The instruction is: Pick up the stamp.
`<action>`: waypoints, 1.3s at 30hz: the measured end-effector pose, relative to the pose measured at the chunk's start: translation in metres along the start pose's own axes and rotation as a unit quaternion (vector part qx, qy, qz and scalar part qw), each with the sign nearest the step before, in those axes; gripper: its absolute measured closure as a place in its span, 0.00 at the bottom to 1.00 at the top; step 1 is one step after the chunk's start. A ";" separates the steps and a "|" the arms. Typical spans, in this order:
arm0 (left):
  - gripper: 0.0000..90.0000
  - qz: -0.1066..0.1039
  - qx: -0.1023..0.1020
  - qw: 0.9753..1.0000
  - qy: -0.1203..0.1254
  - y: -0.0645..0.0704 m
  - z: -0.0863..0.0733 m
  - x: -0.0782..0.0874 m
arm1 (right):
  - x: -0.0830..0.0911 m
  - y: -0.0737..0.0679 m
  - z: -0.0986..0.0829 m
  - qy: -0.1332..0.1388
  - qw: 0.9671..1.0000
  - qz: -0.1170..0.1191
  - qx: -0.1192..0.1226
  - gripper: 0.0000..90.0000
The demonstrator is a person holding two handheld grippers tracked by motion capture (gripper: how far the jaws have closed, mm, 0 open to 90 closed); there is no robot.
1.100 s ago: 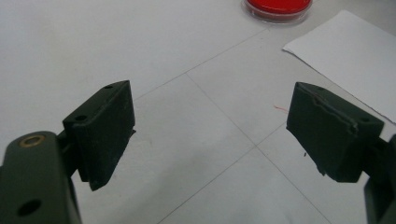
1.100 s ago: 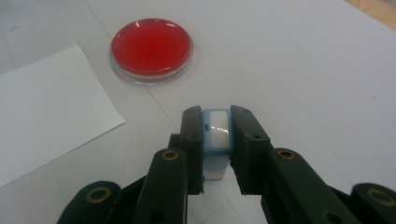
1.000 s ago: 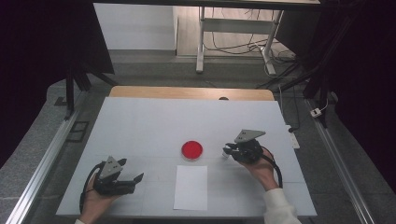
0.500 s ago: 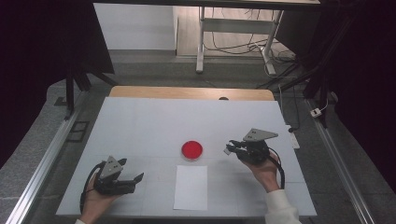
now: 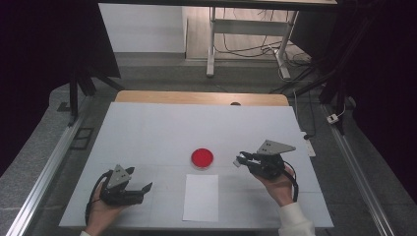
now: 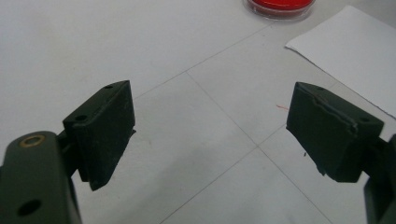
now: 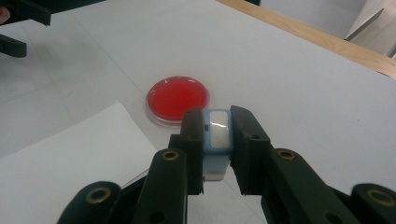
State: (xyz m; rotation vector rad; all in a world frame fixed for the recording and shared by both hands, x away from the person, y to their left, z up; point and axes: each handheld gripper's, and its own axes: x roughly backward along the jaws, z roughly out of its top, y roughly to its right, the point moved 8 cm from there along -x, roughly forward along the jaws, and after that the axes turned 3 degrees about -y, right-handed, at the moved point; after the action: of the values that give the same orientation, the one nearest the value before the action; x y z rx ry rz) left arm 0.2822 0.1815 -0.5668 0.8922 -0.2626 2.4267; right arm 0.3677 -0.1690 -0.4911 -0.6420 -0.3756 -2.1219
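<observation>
1. The right hand-held gripper is clenched on a small pale-blue stamp-like block (its exact kind is hard to tell), held off the tabletop.
2. Since a second ago it has lifted and tilted, its nose now aimed at the red dish just beside it; likely an inking dip comes next.
3. The left hand-held gripper rests released, jaws wide, well apart.
4. The white paper lies near the tabletop's front edge, with open room around it.
</observation>
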 end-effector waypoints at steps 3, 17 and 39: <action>0.17 0.000 0.001 1.000 0.001 0.000 0.000 0.000 | 0.001 -0.003 0.000 0.003 1.000 0.001 0.003 0.84; 0.17 -0.004 0.003 1.000 0.001 0.001 0.000 0.000 | 0.000 -0.025 0.006 0.014 1.000 0.025 0.008 0.84; 0.17 -0.003 0.003 1.000 0.000 0.001 0.000 0.000 | -0.011 -0.062 0.018 0.027 0.997 0.072 0.012 0.84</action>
State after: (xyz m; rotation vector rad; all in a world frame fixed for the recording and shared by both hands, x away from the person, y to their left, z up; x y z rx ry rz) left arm 0.2817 0.1803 -0.5671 0.8938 -0.2513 2.4230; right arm 0.3277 -0.1174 -0.4848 -0.5794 -0.3138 -1.9907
